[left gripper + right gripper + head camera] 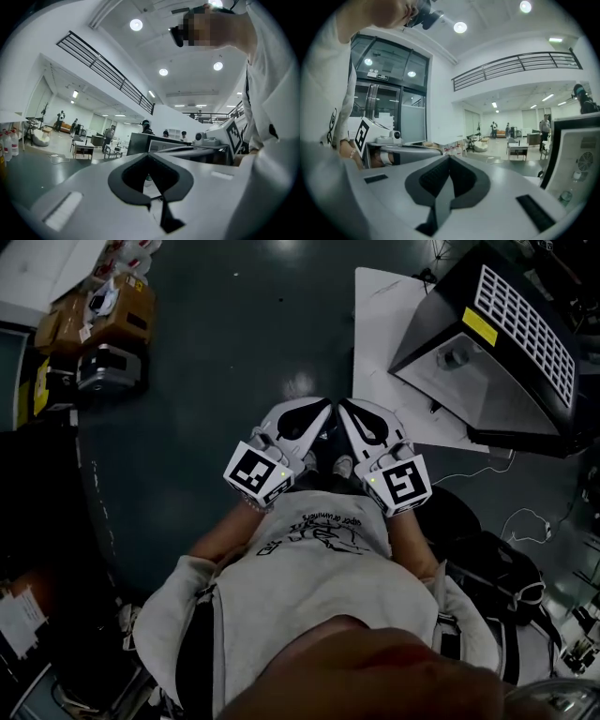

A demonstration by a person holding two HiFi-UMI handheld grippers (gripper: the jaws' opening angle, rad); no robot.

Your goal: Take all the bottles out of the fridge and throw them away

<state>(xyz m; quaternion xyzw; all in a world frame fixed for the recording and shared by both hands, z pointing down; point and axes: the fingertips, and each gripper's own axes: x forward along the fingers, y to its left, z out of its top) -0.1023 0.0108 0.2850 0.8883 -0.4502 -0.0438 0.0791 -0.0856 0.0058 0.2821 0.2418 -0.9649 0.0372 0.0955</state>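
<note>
In the head view I hold both grippers close in front of my chest, tips nearly touching above the dark floor. My left gripper (pixel 322 411) (pixel 150 158) has its jaws together with nothing between them. My right gripper (pixel 345 411) (pixel 450 159) is shut and empty too. The black fridge (pixel 511 343) with a white grille stands at the upper right, its pale inside facing me. A small object (pixel 457 357) lies in it, too dim to name. Each gripper view shows the other gripper's marker cube beside it.
The fridge rests on a white board (pixel 384 324). Cardboard boxes and gear (pixel 103 315) are piled at the upper left. Cables (pixel 525 521) and black bags (pixel 492 563) lie at my right. Several bottles (pixel 10 143) stand far left in the left gripper view; people and tables are distant.
</note>
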